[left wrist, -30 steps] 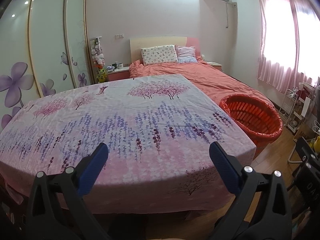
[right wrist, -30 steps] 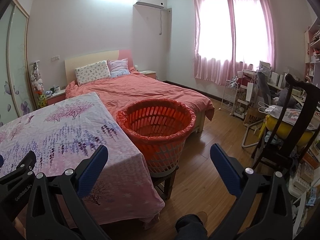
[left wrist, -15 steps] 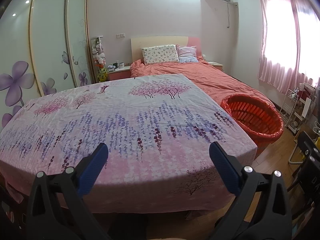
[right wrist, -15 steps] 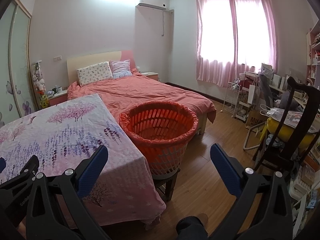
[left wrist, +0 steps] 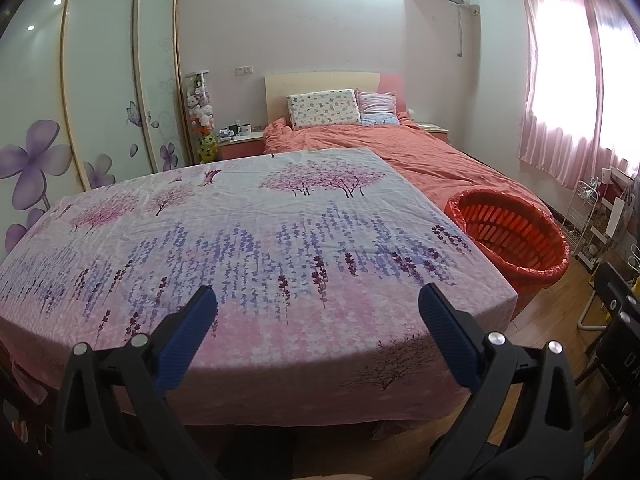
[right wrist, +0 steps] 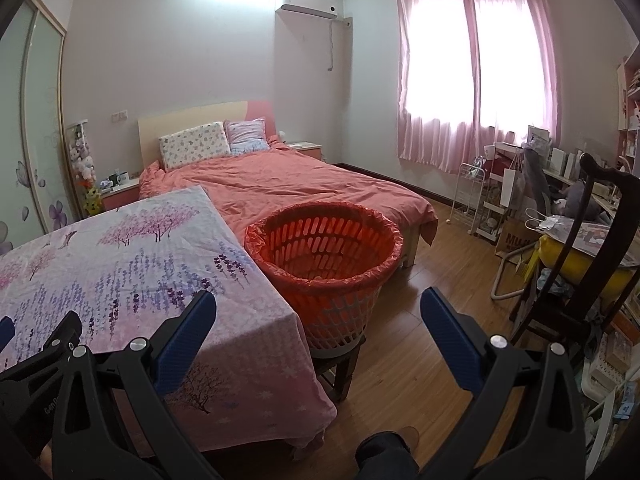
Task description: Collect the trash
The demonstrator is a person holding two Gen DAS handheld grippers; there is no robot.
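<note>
A basket lined with a red bag [right wrist: 326,258] stands on a low stool at the right side of the table; the left wrist view shows the same basket [left wrist: 508,236] at its right. No trash shows on the flowered tablecloth [left wrist: 248,240] in either view. My left gripper [left wrist: 318,312] hovers open over the table's near edge, nothing between its blue pads. My right gripper [right wrist: 318,314] is open too, held near the table's right corner, facing the basket. The left gripper's black body [right wrist: 44,356] shows at the lower left of the right wrist view.
A bed with a salmon cover [right wrist: 288,184] lies behind the table. A dark wooden chair [right wrist: 600,248] and a cluttered desk stand at the right, a white wire rack [right wrist: 468,196] under the window. Wardrobe doors [left wrist: 100,80] line the left wall. A person's shoe [right wrist: 384,448] shows below.
Both views have shifted slightly; the basket and table sit a little farther right in each frame. Both grippers stay open and empty.
</note>
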